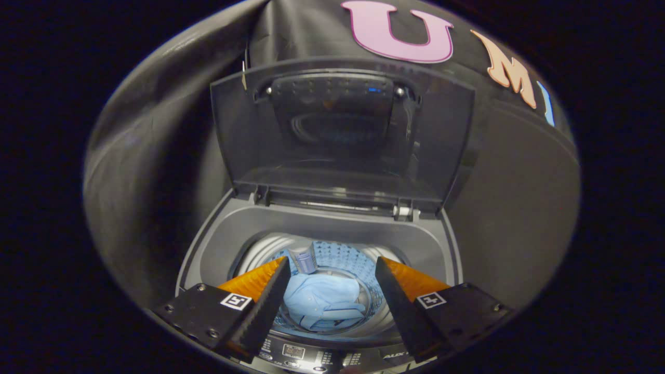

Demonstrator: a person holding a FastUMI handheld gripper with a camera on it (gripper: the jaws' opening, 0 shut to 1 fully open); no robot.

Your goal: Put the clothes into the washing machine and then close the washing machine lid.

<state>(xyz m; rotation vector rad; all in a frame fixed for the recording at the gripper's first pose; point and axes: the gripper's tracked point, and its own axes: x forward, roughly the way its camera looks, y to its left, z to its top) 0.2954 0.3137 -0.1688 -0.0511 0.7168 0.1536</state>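
The tool sits nearest, its two fingers spread wide with nothing between the pads; it holds nothing. Just below the fingertips runs the washing machine's control panel, and the tool hangs above the front of the open washing machine. Down between and beyond the fingers, a light blue garment lies crumpled at the bottom of the drum; a second pale piece seems to lean against the drum wall behind it, though the fisheye makes that hard to confirm. The lid stands raised, well beyond the fingers, hinged at the far rim.

With the clothes apparently in, the step in hand looks to be closing the lid. To do it well, lift the tool clear of the opening, reach to the lid's top edge, hook or nudge it forward from behind, then lower it steadily rather than letting it drop.
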